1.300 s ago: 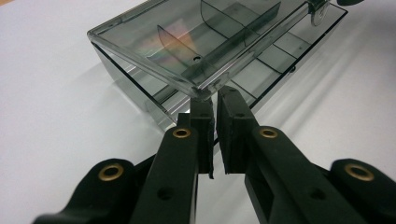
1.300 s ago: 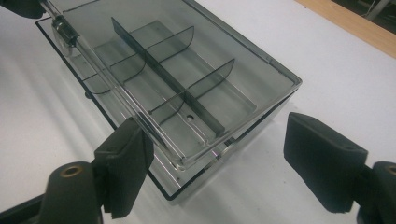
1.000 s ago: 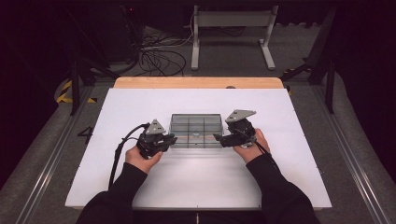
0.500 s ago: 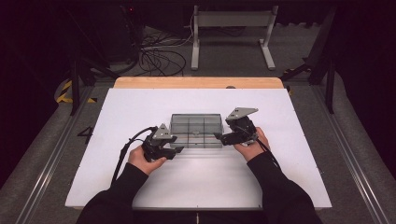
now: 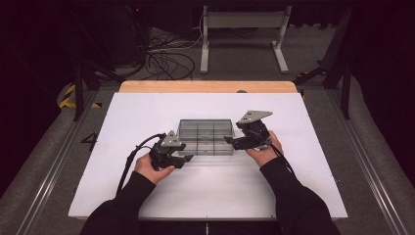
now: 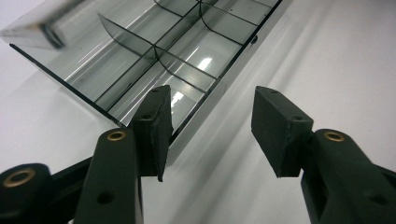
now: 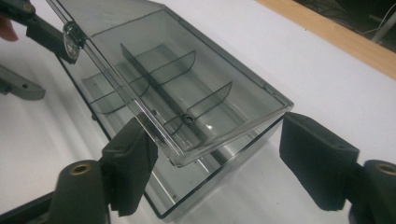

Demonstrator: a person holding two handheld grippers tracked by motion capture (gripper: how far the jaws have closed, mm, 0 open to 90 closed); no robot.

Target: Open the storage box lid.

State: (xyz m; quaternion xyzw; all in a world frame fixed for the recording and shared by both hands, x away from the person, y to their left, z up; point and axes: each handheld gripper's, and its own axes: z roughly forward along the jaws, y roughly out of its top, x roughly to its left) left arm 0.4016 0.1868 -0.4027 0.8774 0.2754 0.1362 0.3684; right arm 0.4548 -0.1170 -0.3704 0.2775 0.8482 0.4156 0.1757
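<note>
Lying crosswise between the two grippers, the clear compartment box (image 5: pixel 205 137) sets its long axis along the line that joins them, so each short end faces one hand. It rests on the white table (image 5: pixel 147 196), roughly mid-table, with its dividers visible through the smoky plastic.

The left gripper (image 5: pixel 182 159) sits just off the box's near-left corner, slightly nearer the person than the box itself. In the left gripper view its jaws are spread, having just been opening; the near long edge of the box (image 6: pixel 196 112) runs up and away from the inner pad (image 6: pixel 156 126), which overlaps that edge in the picture, while the other pad (image 6: pixel 275 128) hangs over bare table. Nothing is pinched there.

The right gripper (image 5: pixel 229 141) points at the box's right end. In the right gripper view its jaws stand apart on either side of that end's corner, with the lid (image 7: pixel 187 93) raised a little over the tray beneath and its lip jutting toward the gripper. Neither pad looks pressed against the plastic, so I read it as straddling, not gripping; whether one pad brushes the wall I cannot tell.

My judgement: the right hand is the better placed for the lid, since the lid's free edge lies straight ahead of it between its pads, while the left would steady the tray from the opposite end.
</note>
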